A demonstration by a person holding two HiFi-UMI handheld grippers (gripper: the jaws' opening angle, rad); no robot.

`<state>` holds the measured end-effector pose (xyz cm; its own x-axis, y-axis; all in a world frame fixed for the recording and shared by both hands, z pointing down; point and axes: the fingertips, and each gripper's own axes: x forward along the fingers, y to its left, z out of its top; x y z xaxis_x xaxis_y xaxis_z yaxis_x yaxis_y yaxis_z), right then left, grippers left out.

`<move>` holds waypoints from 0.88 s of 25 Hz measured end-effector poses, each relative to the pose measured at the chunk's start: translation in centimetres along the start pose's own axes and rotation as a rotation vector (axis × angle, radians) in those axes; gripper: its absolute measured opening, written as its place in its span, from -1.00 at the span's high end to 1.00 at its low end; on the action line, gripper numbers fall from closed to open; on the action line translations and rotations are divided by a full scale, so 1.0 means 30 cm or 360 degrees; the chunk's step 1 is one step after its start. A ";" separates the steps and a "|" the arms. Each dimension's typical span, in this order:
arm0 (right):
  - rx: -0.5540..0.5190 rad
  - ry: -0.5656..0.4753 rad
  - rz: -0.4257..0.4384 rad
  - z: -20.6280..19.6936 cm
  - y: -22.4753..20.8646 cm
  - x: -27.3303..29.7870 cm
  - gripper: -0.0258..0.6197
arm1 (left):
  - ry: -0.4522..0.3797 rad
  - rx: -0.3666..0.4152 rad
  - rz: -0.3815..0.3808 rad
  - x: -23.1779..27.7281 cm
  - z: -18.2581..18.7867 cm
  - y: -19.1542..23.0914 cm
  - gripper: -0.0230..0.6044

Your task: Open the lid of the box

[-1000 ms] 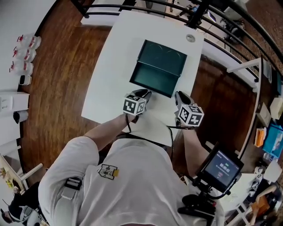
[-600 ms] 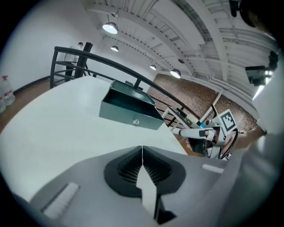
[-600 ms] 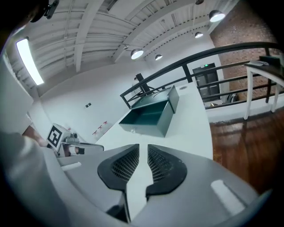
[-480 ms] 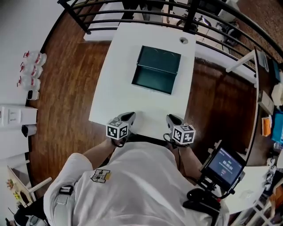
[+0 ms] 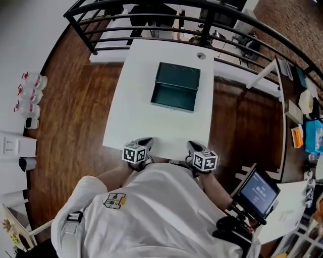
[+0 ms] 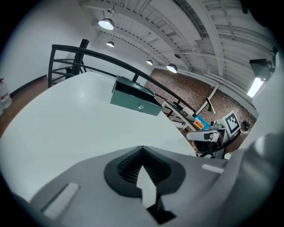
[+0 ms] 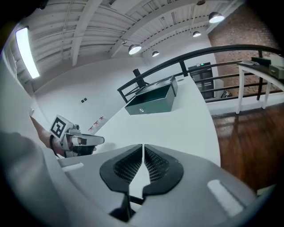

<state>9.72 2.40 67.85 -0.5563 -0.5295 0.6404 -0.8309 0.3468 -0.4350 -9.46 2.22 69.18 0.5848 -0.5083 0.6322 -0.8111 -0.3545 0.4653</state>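
A dark green box [image 5: 174, 86] sits on the far half of the white table [image 5: 136, 116], its lid [image 5: 177, 75] swung up and back so the inside shows. It also shows far off as the box [image 6: 135, 101] and the box [image 7: 153, 101], with a small latch on its front. My left gripper [image 5: 146, 143] and right gripper [image 5: 193, 146] hover at the table's near edge, well short of the box. Both are shut with nothing between the jaws: the left gripper [image 6: 142, 150] and the right gripper [image 7: 143, 151]. Each gripper view catches the other gripper [image 6: 208, 135] [image 7: 84, 141].
A black railing [image 5: 151, 15] runs behind the table. Wooden floor [image 5: 75, 111] lies on both sides. A small round fitting [image 5: 201, 56] sits at the table's far edge. A screen on a stand [image 5: 257, 189] is at my right, and bottles [image 5: 28, 85] at the far left.
Both grippers have drawn back from the box's front to the table's near edge. The box stays put with its lid up, and the view has pulled back.
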 end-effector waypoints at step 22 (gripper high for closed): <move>-0.0073 0.0001 0.0003 -0.009 0.035 -0.019 0.92 | -0.0080 0.0001 0.0028 -0.028 0.039 0.018 0.93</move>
<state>9.16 3.27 67.21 -0.5577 -0.5284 0.6402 -0.8295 0.3828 -0.4067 -10.40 1.52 68.17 0.5692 -0.5534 0.6081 -0.8212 -0.3457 0.4541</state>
